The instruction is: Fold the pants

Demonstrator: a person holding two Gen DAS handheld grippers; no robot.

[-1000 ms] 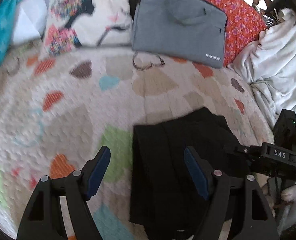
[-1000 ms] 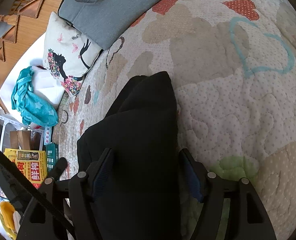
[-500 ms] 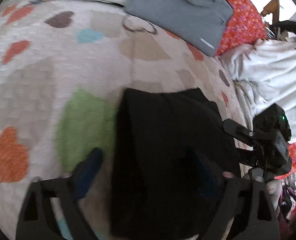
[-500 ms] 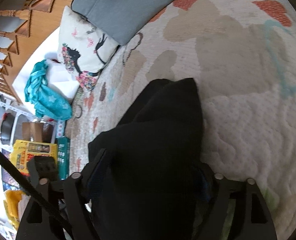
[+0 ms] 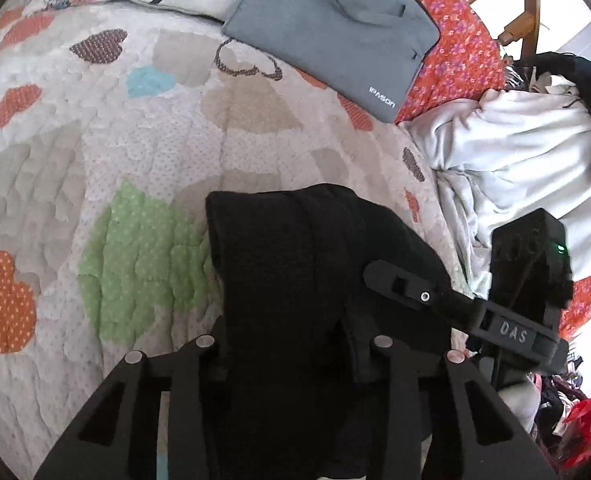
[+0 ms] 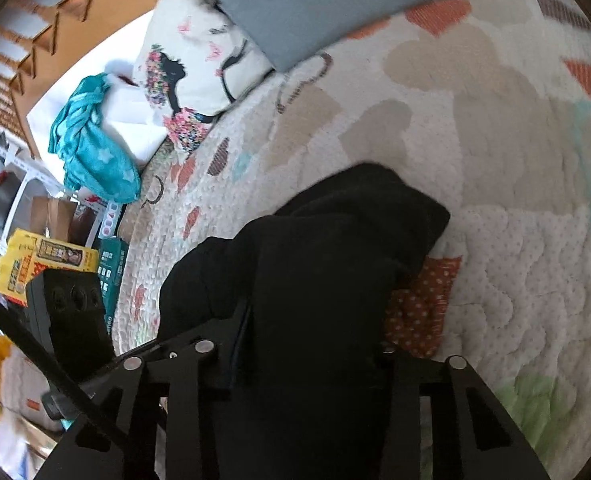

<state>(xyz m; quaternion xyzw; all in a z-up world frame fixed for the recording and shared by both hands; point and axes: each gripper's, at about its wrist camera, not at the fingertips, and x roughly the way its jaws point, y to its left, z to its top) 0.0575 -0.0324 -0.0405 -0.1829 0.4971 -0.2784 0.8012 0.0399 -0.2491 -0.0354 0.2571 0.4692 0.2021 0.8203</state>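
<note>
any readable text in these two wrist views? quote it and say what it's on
"DAS": right gripper body, left wrist view.
"IPASON", seen upside down: grey laptop bag; in the right wrist view blurred.
Yellow box: print too blurred to read.
Teal box: print too small to read.
Nothing readable on the pants or quilt.

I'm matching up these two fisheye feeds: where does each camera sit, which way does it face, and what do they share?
Left wrist: sits on the left gripper, facing down-forward along its closing jaws over the black pants, which lie between them; the right gripper shows at right.
Right wrist: sits on the right gripper, jaws closing with pants cloth between them; the other gripper's body shows at lower left.
Shared: pants, heart quilt, grey laptop sleeve, printed pillow.
</note>
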